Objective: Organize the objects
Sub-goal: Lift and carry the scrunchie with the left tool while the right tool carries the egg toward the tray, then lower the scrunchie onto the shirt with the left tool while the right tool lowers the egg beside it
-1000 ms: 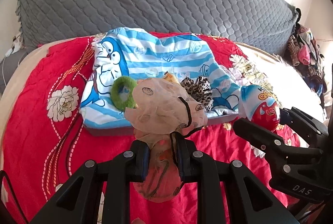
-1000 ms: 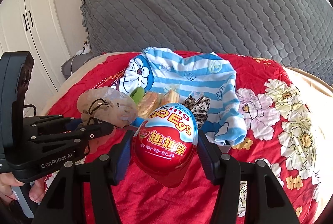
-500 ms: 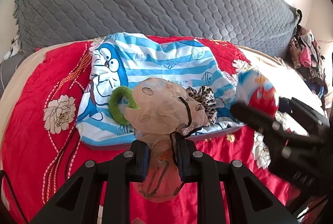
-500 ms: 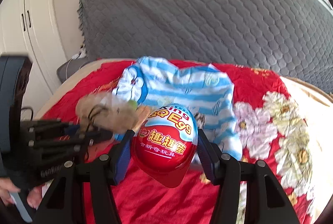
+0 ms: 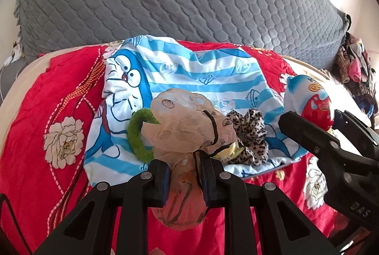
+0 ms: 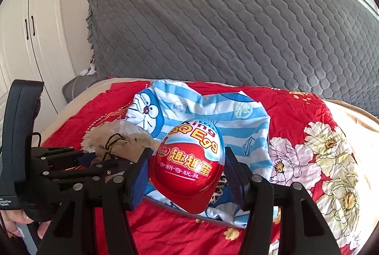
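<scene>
My left gripper (image 5: 183,180) is shut on a sheer beige spotted scrunchie (image 5: 187,127) with a black elastic, held over the blue-striped cartoon cloth (image 5: 203,79). A green fuzzy ring (image 5: 136,134) and a leopard-print scrunchie (image 5: 248,136) lie on that cloth just beyond my fingers. My right gripper (image 6: 187,180) is shut on a red and blue toy egg (image 6: 189,160), held above the near edge of the cloth (image 6: 236,122). In the left wrist view the egg (image 5: 308,101) and right gripper (image 5: 317,134) show at the right. The left gripper (image 6: 113,163) with the beige scrunchie (image 6: 118,139) sits at the left of the right wrist view.
A red floral bedspread (image 5: 47,113) covers the bed, with a grey quilted headboard cover (image 6: 225,30) behind. White wardrobe doors (image 6: 28,30) stand at the left. A pile of clothes (image 5: 355,70) lies at the far right. A hand (image 6: 14,221) grips the left tool.
Both grippers have moved forward over the cartoon cloth, which now looks nearer and larger. The egg has shifted toward the cloth's middle. Both grips are unchanged.
</scene>
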Demonstrator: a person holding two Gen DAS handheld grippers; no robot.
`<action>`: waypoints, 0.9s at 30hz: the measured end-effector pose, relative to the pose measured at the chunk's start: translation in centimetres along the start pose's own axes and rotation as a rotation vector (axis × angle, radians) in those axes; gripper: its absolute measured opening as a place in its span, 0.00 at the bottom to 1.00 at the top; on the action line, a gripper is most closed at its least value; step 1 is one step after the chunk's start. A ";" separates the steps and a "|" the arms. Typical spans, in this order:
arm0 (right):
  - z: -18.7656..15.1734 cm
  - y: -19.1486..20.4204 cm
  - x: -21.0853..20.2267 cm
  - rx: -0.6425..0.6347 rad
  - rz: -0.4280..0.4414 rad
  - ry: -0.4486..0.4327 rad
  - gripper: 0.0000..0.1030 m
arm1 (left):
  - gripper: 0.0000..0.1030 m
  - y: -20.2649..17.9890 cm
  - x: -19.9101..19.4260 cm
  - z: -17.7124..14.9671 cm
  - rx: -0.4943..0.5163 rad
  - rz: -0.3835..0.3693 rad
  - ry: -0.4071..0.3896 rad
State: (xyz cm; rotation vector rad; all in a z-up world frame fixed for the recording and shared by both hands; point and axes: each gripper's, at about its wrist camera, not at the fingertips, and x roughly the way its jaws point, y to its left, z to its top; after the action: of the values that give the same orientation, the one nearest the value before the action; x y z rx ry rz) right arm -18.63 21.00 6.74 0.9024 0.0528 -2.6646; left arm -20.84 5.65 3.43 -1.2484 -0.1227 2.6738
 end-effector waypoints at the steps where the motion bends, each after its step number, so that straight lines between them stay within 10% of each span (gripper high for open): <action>1: 0.0 0.0 0.1 -0.001 0.002 0.000 0.57 | 0.21 0.1 0.3 0.1 -0.005 -0.002 -0.002; 27: 0.9 -1.4 3.7 0.014 -0.017 -0.038 0.57 | 0.21 0.7 3.5 2.4 0.008 0.014 -0.017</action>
State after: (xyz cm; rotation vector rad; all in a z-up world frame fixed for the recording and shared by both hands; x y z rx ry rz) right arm -22.36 21.15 5.17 0.8592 0.0338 -2.6999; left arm -24.99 5.70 2.25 -1.2296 -0.1059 2.6944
